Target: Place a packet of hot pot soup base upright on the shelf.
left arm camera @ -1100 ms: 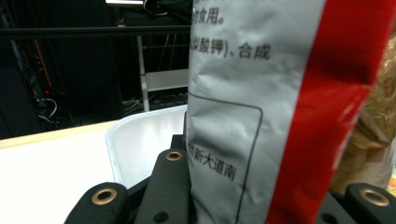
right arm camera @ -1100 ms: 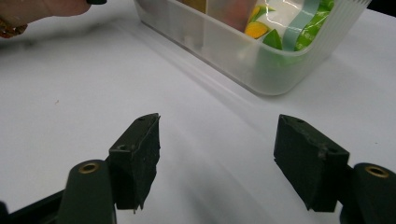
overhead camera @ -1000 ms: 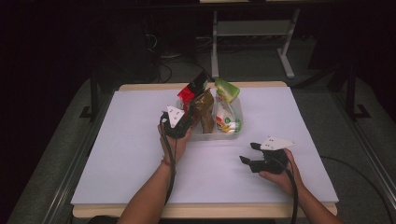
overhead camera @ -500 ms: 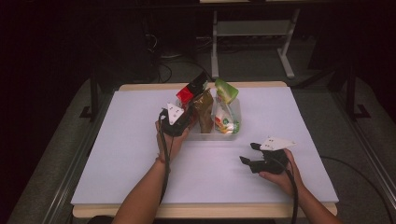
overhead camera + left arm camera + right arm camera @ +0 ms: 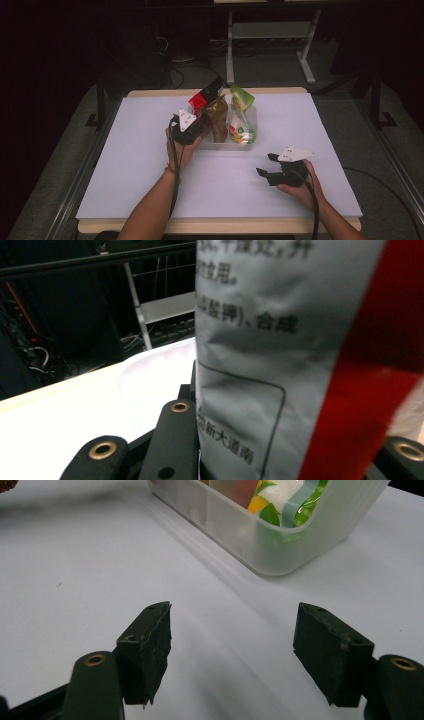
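Three snack packets standing in clear plastic bin [image 5: 250,131] at far centre of white table [image 5: 125,165]: red packet [image 5: 202,100] leaning out at bin's left end, brown packet [image 5: 218,117] beside it, green-and-white packet [image 5: 240,117] toward bin's right end. Left gripper [image 5: 192,125] sitting at bin's left end, clamping red packet; seen from left gripper view, jaws closing tight on grey printed back of packet [image 5: 260,365], red band running down one side. Right gripper [image 5: 272,167] resting low over table, well apart from bin on near right side, held in right hand [image 5: 300,187]. Through right gripper view, gripper [image 5: 232,655] standing wide apart, gripping nothing, bare table between jaws, bin corner [image 5: 280,550] lying just ahead with green packet showing through wall
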Demonstrator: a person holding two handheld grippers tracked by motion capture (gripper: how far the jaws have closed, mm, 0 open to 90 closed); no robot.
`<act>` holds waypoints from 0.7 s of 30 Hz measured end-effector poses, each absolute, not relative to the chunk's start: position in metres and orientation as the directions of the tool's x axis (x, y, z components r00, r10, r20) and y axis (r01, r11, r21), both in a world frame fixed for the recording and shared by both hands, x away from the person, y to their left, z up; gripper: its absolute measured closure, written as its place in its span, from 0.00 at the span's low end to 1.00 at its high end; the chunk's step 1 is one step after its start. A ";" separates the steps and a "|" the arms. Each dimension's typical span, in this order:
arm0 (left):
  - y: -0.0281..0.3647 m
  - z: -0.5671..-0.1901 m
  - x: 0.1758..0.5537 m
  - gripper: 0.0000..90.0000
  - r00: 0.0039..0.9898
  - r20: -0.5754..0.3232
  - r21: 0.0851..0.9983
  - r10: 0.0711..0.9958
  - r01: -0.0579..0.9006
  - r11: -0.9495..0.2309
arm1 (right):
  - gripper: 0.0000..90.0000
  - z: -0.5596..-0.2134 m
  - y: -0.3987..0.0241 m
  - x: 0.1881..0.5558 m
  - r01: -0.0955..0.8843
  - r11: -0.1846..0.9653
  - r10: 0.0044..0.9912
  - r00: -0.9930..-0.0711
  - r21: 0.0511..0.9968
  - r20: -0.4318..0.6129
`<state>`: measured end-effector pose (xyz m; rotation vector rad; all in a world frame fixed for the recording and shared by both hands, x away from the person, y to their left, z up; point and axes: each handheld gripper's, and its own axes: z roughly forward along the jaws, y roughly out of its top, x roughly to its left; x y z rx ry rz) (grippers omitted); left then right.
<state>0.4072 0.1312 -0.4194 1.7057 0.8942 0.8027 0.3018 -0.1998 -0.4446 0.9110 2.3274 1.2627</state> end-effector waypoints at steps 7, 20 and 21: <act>0.131 -0.416 0.408 0.80 0.524 0.126 0.946 0.843 0.192 -0.261 | 0.34 -0.445 -0.199 0.302 0.373 0.405 0.676 -0.737 0.835 0.001; 0.136 -0.410 0.410 0.77 0.540 0.164 0.935 0.825 0.180 -0.304 | 0.34 -0.445 -0.199 0.301 0.372 0.409 0.674 -0.739 0.833 -0.001; 0.139 -0.409 0.411 0.77 0.538 0.151 0.938 0.829 0.185 -0.292 | 0.34 -0.445 -0.199 0.301 0.371 0.412 0.673 -0.740 0.832 -0.003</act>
